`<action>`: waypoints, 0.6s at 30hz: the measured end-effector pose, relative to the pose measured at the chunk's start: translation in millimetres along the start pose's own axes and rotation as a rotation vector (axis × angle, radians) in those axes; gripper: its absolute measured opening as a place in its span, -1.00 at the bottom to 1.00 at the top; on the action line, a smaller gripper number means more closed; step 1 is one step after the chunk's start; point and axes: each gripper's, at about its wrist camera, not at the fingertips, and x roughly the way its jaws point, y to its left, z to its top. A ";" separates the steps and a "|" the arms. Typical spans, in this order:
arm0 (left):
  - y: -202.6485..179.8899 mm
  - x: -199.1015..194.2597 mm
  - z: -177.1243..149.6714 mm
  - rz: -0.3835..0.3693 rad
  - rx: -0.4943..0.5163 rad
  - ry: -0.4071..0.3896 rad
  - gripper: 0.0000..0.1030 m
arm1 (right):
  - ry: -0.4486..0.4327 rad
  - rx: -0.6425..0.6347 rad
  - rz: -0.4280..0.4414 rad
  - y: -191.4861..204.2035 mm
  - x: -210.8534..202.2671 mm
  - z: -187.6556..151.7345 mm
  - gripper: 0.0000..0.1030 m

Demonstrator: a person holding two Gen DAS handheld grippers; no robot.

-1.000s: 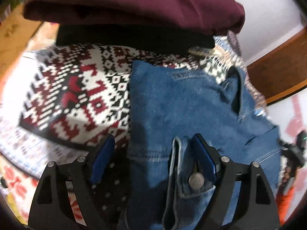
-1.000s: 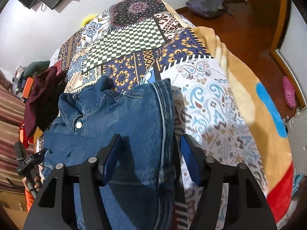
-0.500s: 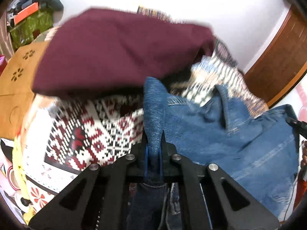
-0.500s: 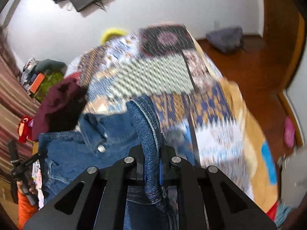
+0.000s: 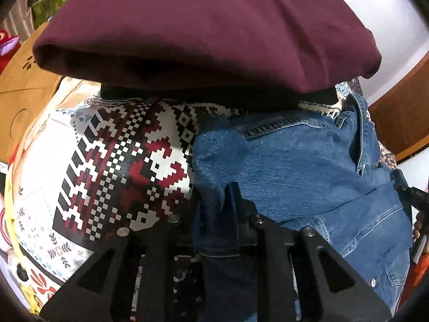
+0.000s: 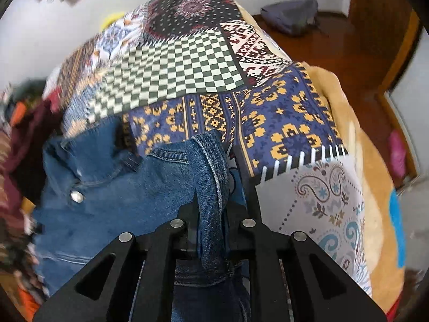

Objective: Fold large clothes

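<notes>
A blue denim jacket [image 5: 308, 166] lies on a patchwork bedspread [image 5: 118, 166], collar to the right in the left wrist view. My left gripper [image 5: 217, 214] is shut on a pinched fold of its left edge. In the right wrist view the denim jacket [image 6: 112, 193] spreads to the left, with a metal button showing. My right gripper [image 6: 211, 209] is shut on a raised fold of its right edge, above the bedspread [image 6: 281, 123].
A folded maroon garment [image 5: 203, 26] on a black one [image 5: 214, 96] sits just beyond the jacket. A cardboard box [image 5: 18, 88] stands at the left. Wooden floor [image 6: 348, 53] with a grey bag [image 6: 292, 16] lies beyond the bed's right edge.
Both grippers were open over the jacket edges a second ago, then shut on the denim. Since half a second ago the left gripper has moved lower and closer to the maroon pile.
</notes>
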 end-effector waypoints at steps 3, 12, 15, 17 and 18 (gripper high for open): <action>-8.9 -8.9 0.3 0.049 0.038 -0.005 -0.60 | -0.019 -0.052 -0.039 10.8 -17.2 -6.8 -0.71; -25.1 -74.1 -8.3 0.106 0.130 -0.098 -0.60 | -0.157 -0.227 -0.083 45.1 -86.4 -39.9 -0.46; -28.8 -101.8 -13.5 0.113 0.148 -0.140 -0.60 | -0.201 -0.247 -0.070 53.5 -107.9 -52.7 -0.22; -32.6 -116.2 -18.8 0.113 0.159 -0.160 -0.59 | -0.238 -0.263 -0.067 57.2 -125.9 -64.8 -0.11; -33.0 -123.6 -21.8 0.109 0.164 -0.166 -0.55 | -0.248 -0.267 -0.067 58.8 -129.2 -67.7 -0.11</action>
